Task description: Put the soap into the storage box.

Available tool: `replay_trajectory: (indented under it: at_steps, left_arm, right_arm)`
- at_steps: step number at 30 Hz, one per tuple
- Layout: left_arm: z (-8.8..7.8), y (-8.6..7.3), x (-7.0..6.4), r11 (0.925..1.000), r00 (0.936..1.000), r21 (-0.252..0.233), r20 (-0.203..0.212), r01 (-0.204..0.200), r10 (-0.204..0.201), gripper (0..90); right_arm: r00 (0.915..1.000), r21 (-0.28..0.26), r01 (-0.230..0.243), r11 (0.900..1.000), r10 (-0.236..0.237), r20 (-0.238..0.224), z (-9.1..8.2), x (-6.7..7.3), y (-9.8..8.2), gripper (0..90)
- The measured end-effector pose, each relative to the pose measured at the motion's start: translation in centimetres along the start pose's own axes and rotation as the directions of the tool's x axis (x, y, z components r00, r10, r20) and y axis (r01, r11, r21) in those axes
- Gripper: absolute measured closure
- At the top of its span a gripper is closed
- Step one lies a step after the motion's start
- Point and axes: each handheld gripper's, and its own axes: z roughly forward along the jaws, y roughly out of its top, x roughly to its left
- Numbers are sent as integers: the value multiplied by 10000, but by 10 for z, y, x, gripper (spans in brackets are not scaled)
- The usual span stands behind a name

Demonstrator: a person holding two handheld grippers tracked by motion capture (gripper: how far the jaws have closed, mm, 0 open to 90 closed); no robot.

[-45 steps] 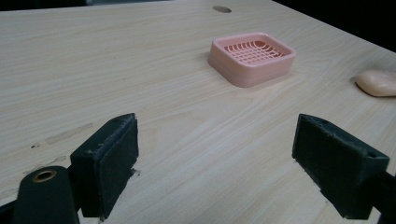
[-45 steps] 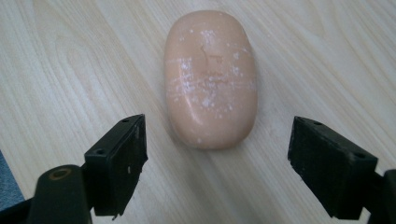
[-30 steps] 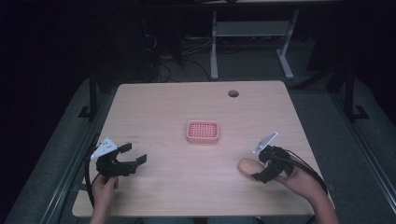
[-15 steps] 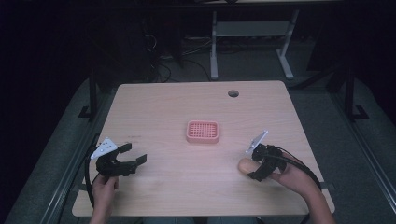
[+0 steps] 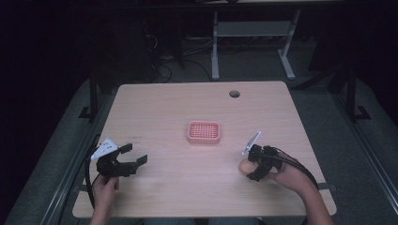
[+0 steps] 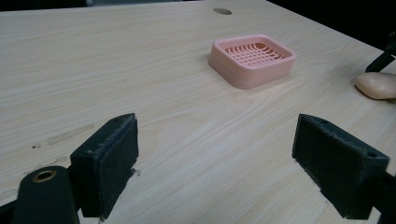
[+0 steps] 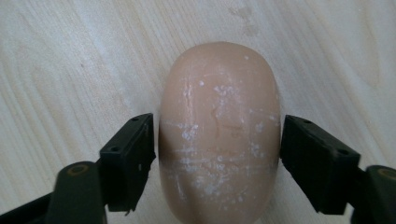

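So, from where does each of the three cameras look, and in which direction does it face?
High view: above the person's side, looking forward and down on the table; both hands and forearms show, with left gripper and right gripper.
Left gripper view: low over the table, facing the pink soap dish; its two jaws stand wide apart.
Right gripper view: looking nearly straight down on the soap bar; its jaws stand against the bar's two sides.
Shared: soap dish and soap bar appear in the high and left gripper views.

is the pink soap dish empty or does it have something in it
Empty: the soap dish shows its bare slotted grid; the soap lies on the table between the right gripper jaws.
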Motion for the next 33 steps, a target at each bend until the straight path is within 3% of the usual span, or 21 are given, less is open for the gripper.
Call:
replay_trajectory:
  at_steps: [10, 27, 33]
  left_arm:
    - [0, 0, 1, 9999, 10000, -81, 24, 66, -66, 143]
    - [-1, 0, 1, 9999, 9999, -67, 10, 158, -158, 143]
    - [-1, 0, 1, 9999, 9999, -65, 23, 133, -133, 142]
  right_arm:
    - [10000, 191, 18, 9998, -17, -22, 4, -1, 4, 309]
    - [9996, -19, -118, 9999, 117, -273, 7, -4, 1, 316]
    - [9998, -12, 66, 10000, -66, -190, 7, -3, 1, 318]
